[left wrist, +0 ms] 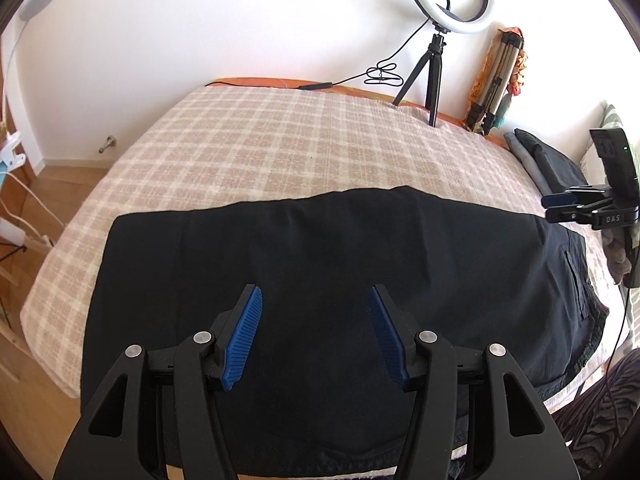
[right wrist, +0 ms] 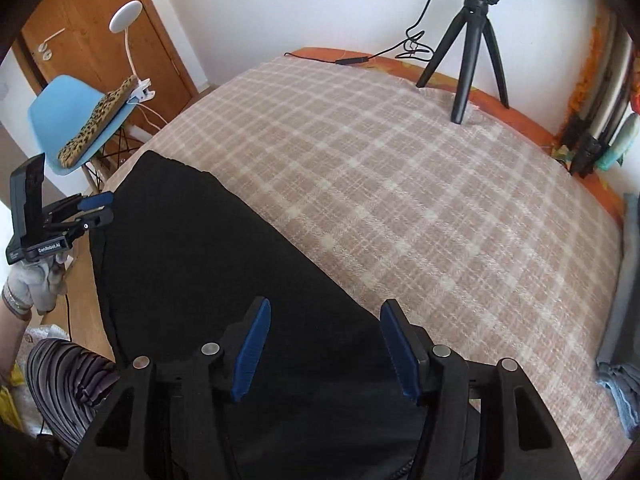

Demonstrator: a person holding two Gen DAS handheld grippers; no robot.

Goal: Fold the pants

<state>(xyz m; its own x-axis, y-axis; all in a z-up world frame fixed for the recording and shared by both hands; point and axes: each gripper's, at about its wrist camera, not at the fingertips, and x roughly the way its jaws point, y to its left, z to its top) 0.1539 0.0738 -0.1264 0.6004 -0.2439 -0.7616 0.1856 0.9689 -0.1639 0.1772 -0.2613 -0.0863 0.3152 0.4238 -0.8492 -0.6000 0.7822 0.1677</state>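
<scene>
Left wrist view shows you the black fabric pants lying flat as a wide folded slab on the beige-and-cream checked blanket that covers the bed, near its front edge, with the pocket and waistband end toward the right. Your left gripper hangs over the middle of the cloth, its blue ribbed pads set moderately apart and holding nothing. In the right wrist view your right gripper is likewise parted and empty above the near right part of the pants.

The next fold, as I judge it, needs a fresh grip. Bring each gripper down to an outer edge of the pants, not the middle, so the pads pinch every layer at once. Take matching corners, lift both together and keep the edge taut so no crease gets trapped. Watch the ring light's black tripod standing on the far side of the blanket.
</scene>
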